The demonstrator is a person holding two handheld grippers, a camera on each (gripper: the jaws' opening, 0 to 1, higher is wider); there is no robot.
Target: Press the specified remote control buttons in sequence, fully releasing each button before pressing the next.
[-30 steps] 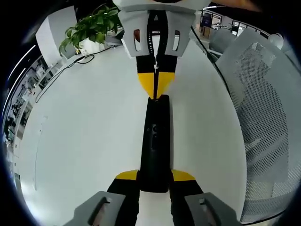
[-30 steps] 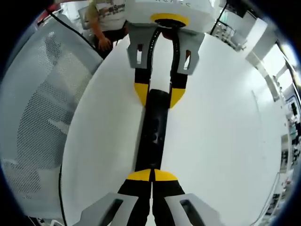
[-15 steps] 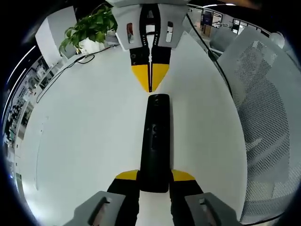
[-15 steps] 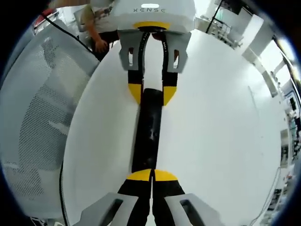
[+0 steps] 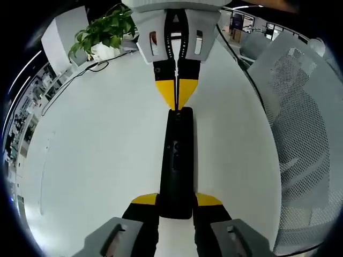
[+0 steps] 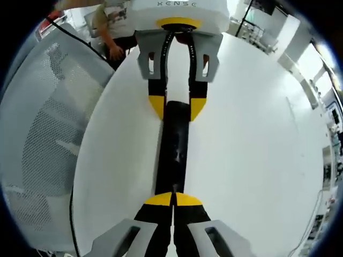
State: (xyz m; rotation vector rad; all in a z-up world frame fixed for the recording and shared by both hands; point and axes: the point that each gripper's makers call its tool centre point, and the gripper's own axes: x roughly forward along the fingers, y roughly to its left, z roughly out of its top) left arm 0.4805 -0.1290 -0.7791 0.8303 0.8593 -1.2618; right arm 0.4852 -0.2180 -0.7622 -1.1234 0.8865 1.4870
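Remote (image 5: 177, 160): a long black bar lying flat on the white table (image 5: 96, 155), running straight from one gripper to the other. Small buttons show near its middle in the left gripper view; which one is the target cannot be told.

Left gripper (image 5: 176, 200): its yellow-tipped jaws stand one on each side of the near end of the remote and clamp it. The hold looks meant to pin the remote so that it does not slide or tip under a press.

Right gripper (image 6: 172, 199): jaws brought together, yellow tips meeting with no gap, so they form one blunt point. In the left gripper view that point (image 5: 176, 96) sits at the far end of the remote, touching or just above it; contact cannot be confirmed.

Why closed: a single narrow tip suits pushing one small button without catching its neighbours.

Step in hand: judged to be a press, or the approach to one, at the remote's far end.

Surroundings: a mesh chair (image 5: 300, 123) beside the table, a potted plant (image 5: 104, 29) and a cable (image 5: 69, 83) at the far edge.

Risk: the tip could land off the button.
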